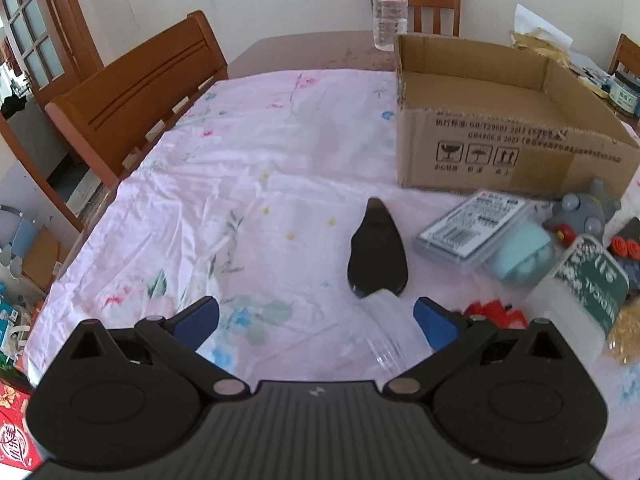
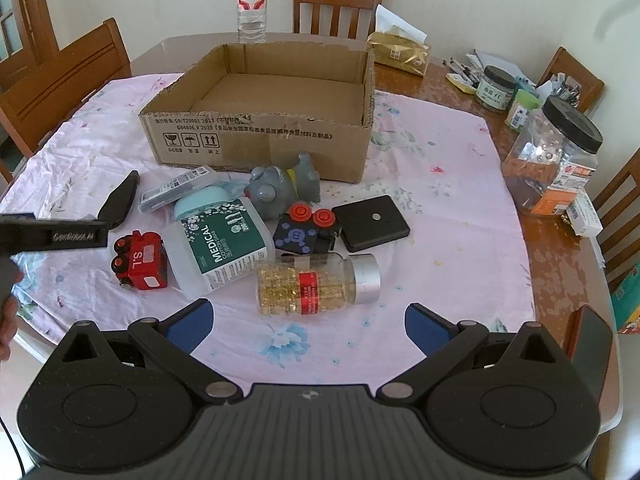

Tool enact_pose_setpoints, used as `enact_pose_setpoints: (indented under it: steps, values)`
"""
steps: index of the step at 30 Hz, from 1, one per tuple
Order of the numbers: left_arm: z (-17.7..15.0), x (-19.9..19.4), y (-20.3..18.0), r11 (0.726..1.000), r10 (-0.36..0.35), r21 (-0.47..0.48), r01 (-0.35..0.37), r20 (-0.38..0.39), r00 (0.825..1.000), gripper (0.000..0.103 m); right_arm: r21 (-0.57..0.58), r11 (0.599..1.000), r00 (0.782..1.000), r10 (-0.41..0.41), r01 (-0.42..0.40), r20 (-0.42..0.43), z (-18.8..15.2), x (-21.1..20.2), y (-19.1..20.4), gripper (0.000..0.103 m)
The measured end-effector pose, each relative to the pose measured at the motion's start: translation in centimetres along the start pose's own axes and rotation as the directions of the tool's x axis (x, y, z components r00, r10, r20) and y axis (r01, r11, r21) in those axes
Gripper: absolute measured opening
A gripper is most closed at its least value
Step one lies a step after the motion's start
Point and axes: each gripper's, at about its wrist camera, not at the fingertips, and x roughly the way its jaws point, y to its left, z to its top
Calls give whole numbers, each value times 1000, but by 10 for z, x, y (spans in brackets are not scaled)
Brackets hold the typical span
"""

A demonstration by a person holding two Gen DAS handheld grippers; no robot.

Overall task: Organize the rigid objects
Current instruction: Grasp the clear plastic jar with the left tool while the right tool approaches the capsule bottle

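My left gripper (image 1: 318, 320) stands open above the pink floral cloth (image 1: 240, 184), with a black pointed object (image 1: 376, 256) lying just ahead of its fingers. Something clear and blurred (image 1: 386, 328) sits by its right pad. My right gripper (image 2: 308, 326) is open too, hovering in front of a bottle of gold capsules (image 2: 316, 286) lying on its side. Behind the bottle lie a cotton swab box (image 2: 218, 244), a red toy train (image 2: 140, 260), a blue toy with red wheels (image 2: 306, 228), a flat black case (image 2: 370, 222) and a grey toy (image 2: 280, 186). The open cardboard box (image 2: 260, 136) stands behind them, nothing inside.
Wooden chairs (image 1: 132, 96) ring the table. A water bottle (image 2: 252, 8) stands behind the box. Jars (image 2: 552, 152), pens and a gold packet (image 2: 400, 54) crowd the right side on bare wood. A phone (image 2: 592, 340) lies near the right edge. A hand (image 2: 8, 320) shows at the left.
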Motion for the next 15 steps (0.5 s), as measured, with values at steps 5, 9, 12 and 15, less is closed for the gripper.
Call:
enact_pose_setpoints:
  steps: [5,9,12,15]
  values:
    - [-15,-10,5,1000,3,21,-3,-7,1000,103,-14,1000,1000,18,-18,-6,2,5,7,103]
    - [-27,-15,12,1000,13,10,-13,-11,1000,103,-30,999,1000,24,-24,-12,3,8,10,103]
    - [-36,-14,19,1000,14,-10,-14,-22,1000,103,-35,999,999,29,-29,-17,4,11,11,103]
    - [-44,-12,25,999,21,-46,-23,-36,999,103,-46,998,999,34,-35,-21,5,12,14,103]
